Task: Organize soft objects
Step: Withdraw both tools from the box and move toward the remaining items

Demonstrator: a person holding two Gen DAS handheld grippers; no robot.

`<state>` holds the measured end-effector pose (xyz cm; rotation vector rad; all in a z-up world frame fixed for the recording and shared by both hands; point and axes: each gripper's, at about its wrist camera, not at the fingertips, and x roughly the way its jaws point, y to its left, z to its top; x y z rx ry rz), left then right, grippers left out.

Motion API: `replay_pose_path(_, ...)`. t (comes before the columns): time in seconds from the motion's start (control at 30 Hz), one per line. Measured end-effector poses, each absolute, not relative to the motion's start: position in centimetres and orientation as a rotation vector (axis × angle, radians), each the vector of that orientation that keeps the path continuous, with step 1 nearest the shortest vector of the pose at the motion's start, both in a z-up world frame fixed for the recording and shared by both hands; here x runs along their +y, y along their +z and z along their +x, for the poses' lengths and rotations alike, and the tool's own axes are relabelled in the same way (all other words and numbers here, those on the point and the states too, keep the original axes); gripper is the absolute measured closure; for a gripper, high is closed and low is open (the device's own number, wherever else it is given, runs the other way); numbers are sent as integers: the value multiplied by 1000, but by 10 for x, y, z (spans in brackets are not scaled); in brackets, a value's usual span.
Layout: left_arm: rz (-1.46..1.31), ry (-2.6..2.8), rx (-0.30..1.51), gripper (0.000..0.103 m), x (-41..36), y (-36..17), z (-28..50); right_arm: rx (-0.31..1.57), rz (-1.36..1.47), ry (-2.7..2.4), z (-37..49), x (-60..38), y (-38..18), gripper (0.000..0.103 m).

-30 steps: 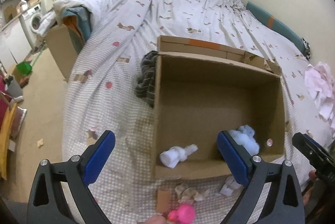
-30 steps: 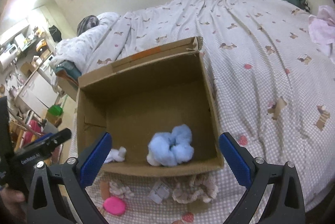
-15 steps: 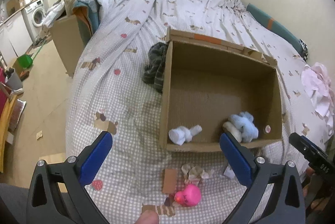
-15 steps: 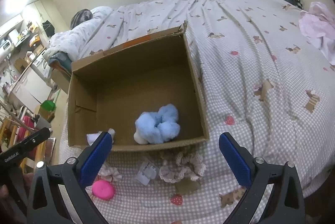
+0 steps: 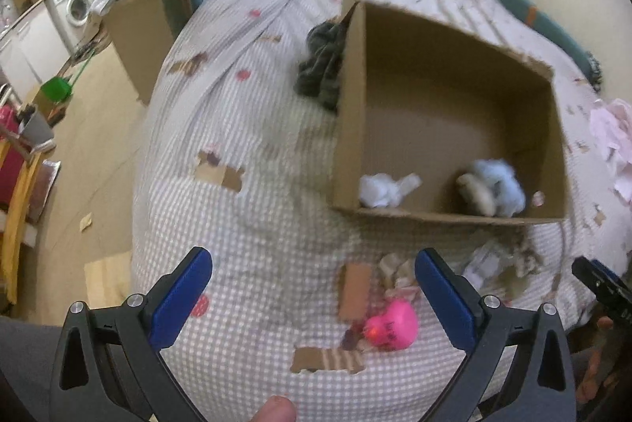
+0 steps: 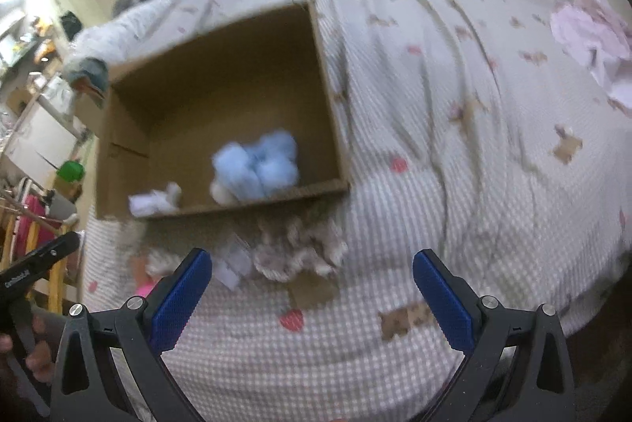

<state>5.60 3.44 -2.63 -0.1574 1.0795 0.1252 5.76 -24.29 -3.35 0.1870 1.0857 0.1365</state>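
Left tool (image 5: 312,293) and right tool (image 6: 312,293): spread wide, holding nothing. Ahead in cardboard box (image 5: 351,98): fluffy pale-blue toy (image 6: 256,161), crumpled white cloth (image 5: 385,187). Nearer, on bed (image 5: 256,224): glossy pink toy (image 5: 393,327), frilly beige scrunchie (image 6: 294,248).

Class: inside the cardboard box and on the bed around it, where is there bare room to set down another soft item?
Free: the cardboard box floor behind the white item and blue plush; bedspread right of it. Crowded: the strip before its near wall, with pink toy and scrunchies.
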Motion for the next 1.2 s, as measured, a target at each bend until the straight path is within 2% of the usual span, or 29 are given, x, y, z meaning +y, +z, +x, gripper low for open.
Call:
replay_pose_path(0.4,-158,207,1141,1,45,-47,64,1132,98,65,63,-226,-41,0)
replay_pose_path(0.73,-278,175,1207,1,54,-61,71,1152,240,65,68,-244,-42,0)
replay_pose_path(1.0,-265,97,1349,2,29,-97,85,1175,279,60,76,-245,-47,0)
replay_pose_path(1.03,-267,90,1363,7,26,-102,87,1175,279,59,76,-245,-47,0)
replay_pose_path(1.17,-268,76,1429,41,18,-122,96,1182,288,48,78,-248,-49,0)
replay_pose_path(1.2,-269,78,1436,44,18,-125,98,1184,295,47,78,-250,-50,0)
